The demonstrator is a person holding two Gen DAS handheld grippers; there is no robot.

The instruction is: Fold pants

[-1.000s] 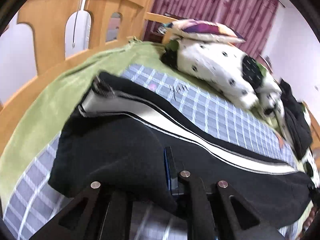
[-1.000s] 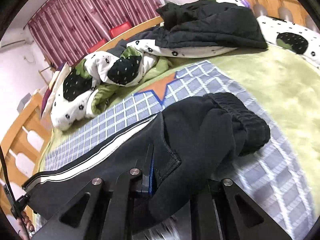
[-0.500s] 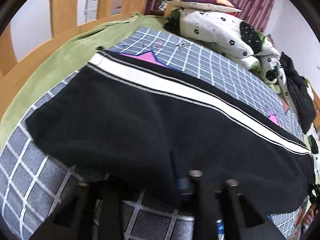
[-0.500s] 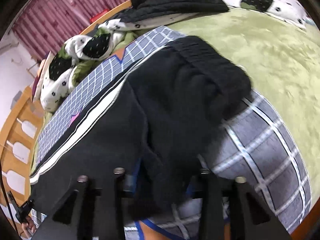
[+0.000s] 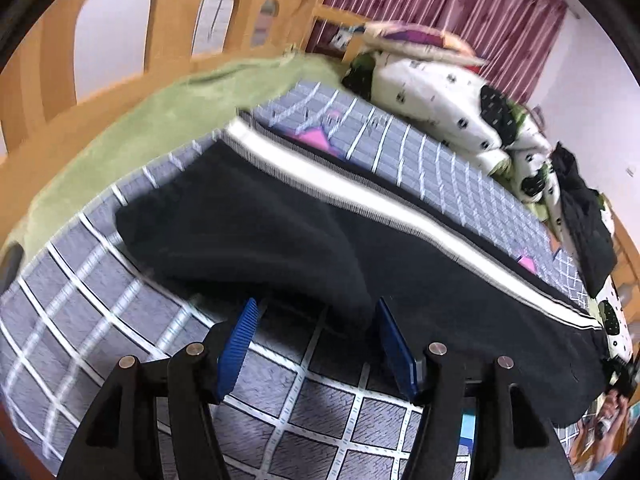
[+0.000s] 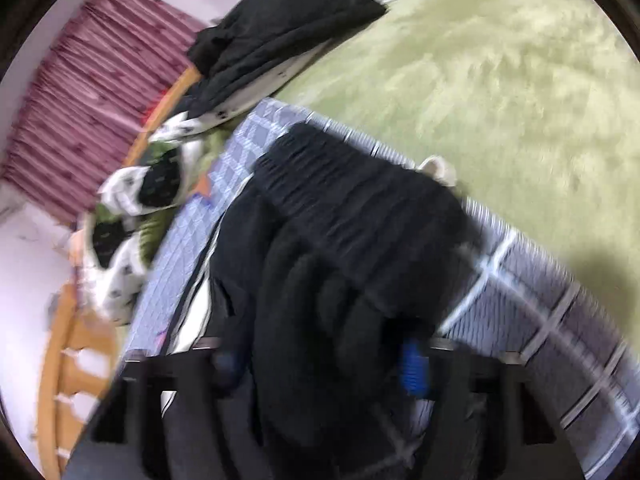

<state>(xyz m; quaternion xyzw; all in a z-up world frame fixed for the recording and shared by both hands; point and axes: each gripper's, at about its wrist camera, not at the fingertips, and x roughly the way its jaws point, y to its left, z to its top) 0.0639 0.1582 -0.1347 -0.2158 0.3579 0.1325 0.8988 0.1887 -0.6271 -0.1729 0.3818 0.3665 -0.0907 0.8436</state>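
Left gripper (image 5: 316, 340): jaws apart, just been opening; blue pads (image 5: 240, 344) clear of the cloth; nothing pinched between them, only grid mat (image 5: 328, 408) shows in the gap; pants (image 5: 280, 240) hem lies just ahead of the fingertips, the right pad close by the fabric edge.

Pants: black, white side stripe (image 5: 360, 188) running along the far edge; laid lengthwise across the grid mat, which sits on a green blanket (image 5: 132, 120); near edge bulges up a bit in front of the left gripper.

Right gripper (image 6: 320, 360): view badly blurred; jaws have just been closing; a thick bunch of black pants fabric (image 6: 340, 260) sits between the fingers, blue pad (image 6: 414, 364) visible at its right side; whether the pads press on it, cannot tell; elastic waistband (image 6: 352, 176) lies beyond the bunch, gathered, on the mat near the blanket (image 6: 480, 60).

Surroundings: wooden bed rail (image 5: 120, 20) left of the left view; maroon curtain (image 5: 440, 4) behind; white spotted duvet (image 5: 436, 96) and a pillow (image 5: 412, 38) at the far side of the mat; dark clothes pile (image 6: 280, 24) on the blanket at the top of the right view; white drawcord end (image 6: 438, 168) pokes out by the waistband.
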